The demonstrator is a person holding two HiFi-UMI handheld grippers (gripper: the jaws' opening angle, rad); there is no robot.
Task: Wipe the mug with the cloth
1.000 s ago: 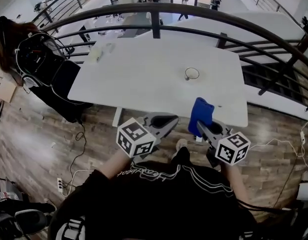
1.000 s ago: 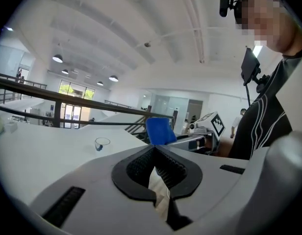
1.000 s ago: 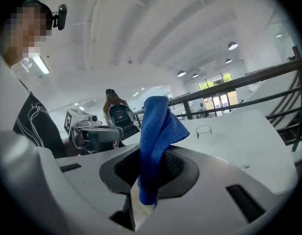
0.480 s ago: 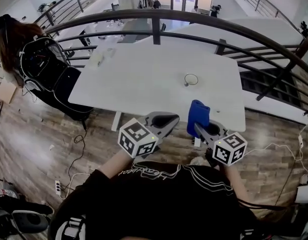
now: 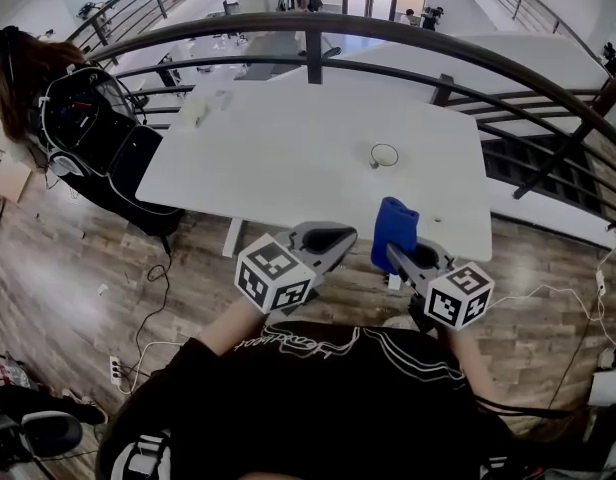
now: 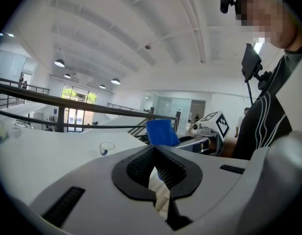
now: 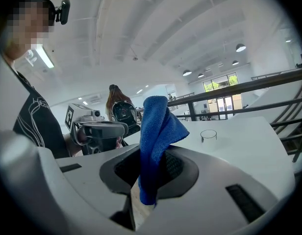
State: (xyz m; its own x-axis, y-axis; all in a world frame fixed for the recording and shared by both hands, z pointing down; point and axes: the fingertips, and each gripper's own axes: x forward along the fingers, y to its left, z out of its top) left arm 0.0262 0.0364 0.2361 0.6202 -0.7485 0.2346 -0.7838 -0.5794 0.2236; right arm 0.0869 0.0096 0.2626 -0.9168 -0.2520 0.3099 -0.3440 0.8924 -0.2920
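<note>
Pinching cloth point(image 7: 157, 127), right claw point(image 7: 147, 176); left claw's point(image 6: 158, 174) own view shows jaws closed

left gripper point(image 5: 326, 238) held low before the torso point(image 5: 338, 388), jaws closed on nothing, right gripper point(image 5: 406, 258) beside it, jaws clamped on a blue cloth point(image 5: 393, 230)

The cloth point(image 5: 396, 230) is nubbly blue fabric, the mug point(image 5: 384, 154) clear glass, the table point(image 5: 288, 158) matt white.
</note>
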